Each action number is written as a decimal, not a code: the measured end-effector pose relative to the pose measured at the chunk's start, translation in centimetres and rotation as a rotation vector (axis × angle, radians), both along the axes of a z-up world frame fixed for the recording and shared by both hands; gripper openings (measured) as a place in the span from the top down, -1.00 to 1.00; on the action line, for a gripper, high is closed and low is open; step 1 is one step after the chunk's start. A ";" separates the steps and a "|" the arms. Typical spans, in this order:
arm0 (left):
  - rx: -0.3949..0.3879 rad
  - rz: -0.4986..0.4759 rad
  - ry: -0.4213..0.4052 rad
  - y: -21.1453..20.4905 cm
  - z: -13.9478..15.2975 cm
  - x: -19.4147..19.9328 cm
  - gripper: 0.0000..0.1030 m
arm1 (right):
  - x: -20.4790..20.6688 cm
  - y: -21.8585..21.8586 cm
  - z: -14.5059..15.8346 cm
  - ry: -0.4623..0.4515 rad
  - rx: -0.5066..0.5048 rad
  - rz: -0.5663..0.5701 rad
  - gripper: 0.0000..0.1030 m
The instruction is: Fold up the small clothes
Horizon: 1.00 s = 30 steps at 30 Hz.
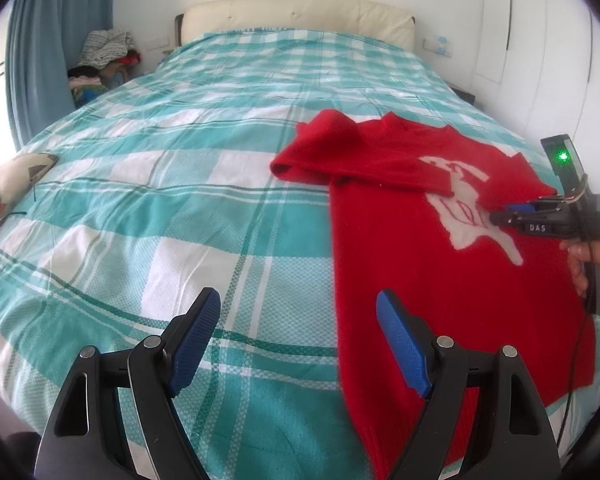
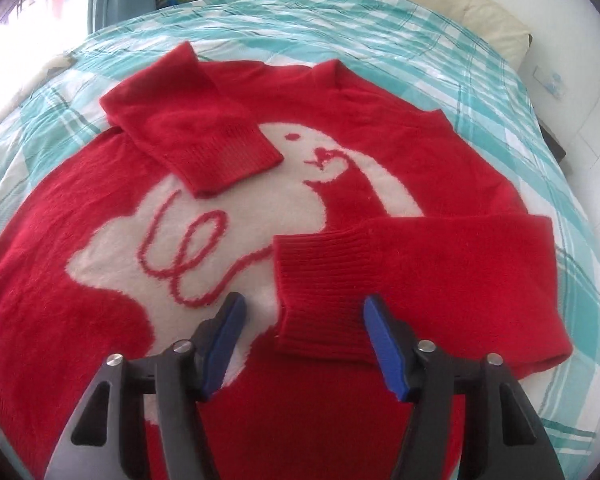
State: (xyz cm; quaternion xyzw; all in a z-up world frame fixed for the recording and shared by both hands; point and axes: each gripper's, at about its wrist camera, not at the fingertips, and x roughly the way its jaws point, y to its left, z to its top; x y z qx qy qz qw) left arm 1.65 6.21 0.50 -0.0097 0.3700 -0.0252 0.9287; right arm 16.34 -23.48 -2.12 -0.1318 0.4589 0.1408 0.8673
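A small red sweater (image 2: 400,152) with a white animal figure lies flat on the bed, and shows at the right of the left wrist view (image 1: 440,280). Both sleeves are folded in over the chest: the left sleeve (image 2: 188,132) and the right sleeve (image 2: 380,280). My right gripper (image 2: 302,344) is open, its fingers on either side of the right sleeve's ribbed cuff (image 2: 320,300), just above it. It also shows in the left wrist view (image 1: 500,216). My left gripper (image 1: 298,344) is open and empty, above the bed beside the sweater's left edge.
The bed has a teal and white checked cover (image 1: 160,184) and a cream headboard (image 1: 300,16). A patterned cushion (image 1: 8,188) lies at the bed's left edge. A pile of clothes (image 1: 100,64) sits by the blue curtain (image 1: 40,48). White wardrobe doors (image 1: 540,40) stand at right.
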 end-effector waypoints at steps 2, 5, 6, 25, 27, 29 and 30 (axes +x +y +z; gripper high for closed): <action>-0.006 -0.002 0.008 0.1 -0.1 0.1 -0.60 | 0.0 -2.4 1.3 -0.007 0.078 -0.084 0.86; -0.020 0.000 0.016 0.2 -0.1 0.0 -0.60 | -1.2 -7.6 4.7 -0.095 0.180 -0.215 0.86; -0.027 0.004 0.017 0.4 -0.1 0.0 -0.60 | -1.8 -10.1 5.9 -0.124 0.225 -0.276 0.86; -0.105 0.084 0.094 2.4 -1.8 0.8 -0.60 | -14.1 -36.7 2.2 -0.221 0.769 -1.051 0.78; -0.110 0.083 0.101 2.4 -1.9 1.0 -0.60 | -14.1 -37.3 1.8 -0.222 0.846 -1.046 0.73; -0.108 0.080 0.105 2.2 -2.0 1.2 -0.60 | -13.9 -37.2 2.2 -0.231 0.823 -1.032 0.63; -0.103 0.077 0.106 2.0 -2.1 1.2 -0.60 | -13.8 -37.2 2.2 -0.235 0.817 -1.025 0.62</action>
